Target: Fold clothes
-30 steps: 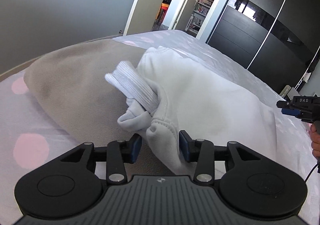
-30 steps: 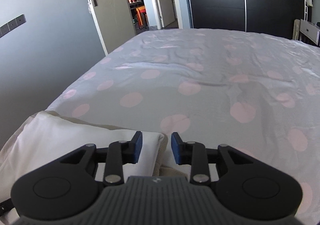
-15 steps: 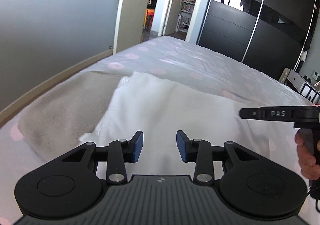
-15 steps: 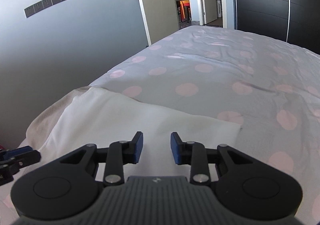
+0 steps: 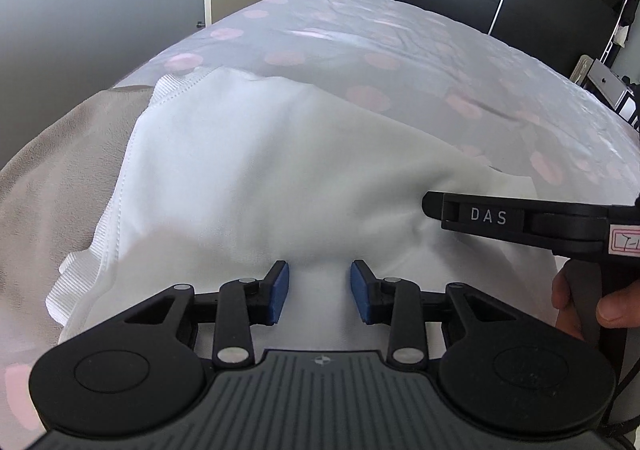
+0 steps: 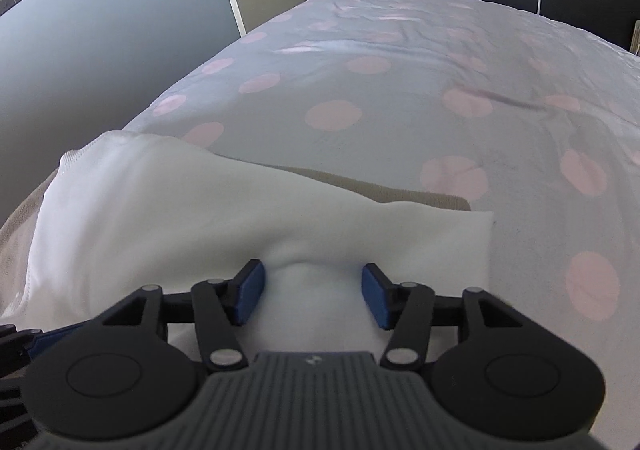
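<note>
— Left wrist view: the white garment [image 5: 260, 178] fills the middle of the frame, spread over a beige blanket [image 5: 56, 154] on the spotted bed [image 5: 400, 50]. Its long axis runs from the ribbed hem at upper left down toward lower right.

— And the left gripper [image 5: 319, 292]?

— Its blue fingers [image 5: 279, 292] stand part-spread at bottom centre, low over the near edge. A soft ridge of cloth rises between them, but the pads look clear of it; nothing pinched.

— The other one?

— The right gripper [image 5: 500, 218] comes in side-on from the right edge, over the garment's right end, a hand [image 5: 588, 302] below it. In its own view the right gripper [image 6: 313, 296] has its fingers [image 6: 250, 290] opening wide, a small hump of white cloth between them, not squeezed as far as I can see.

— So which is nearer the cloth?

— Both look about equally near, each low over the edge closest to the cameras, left and right along it. I'd guess the next fold goes away from them, toward the top of the frame, across the long axis.
</note>
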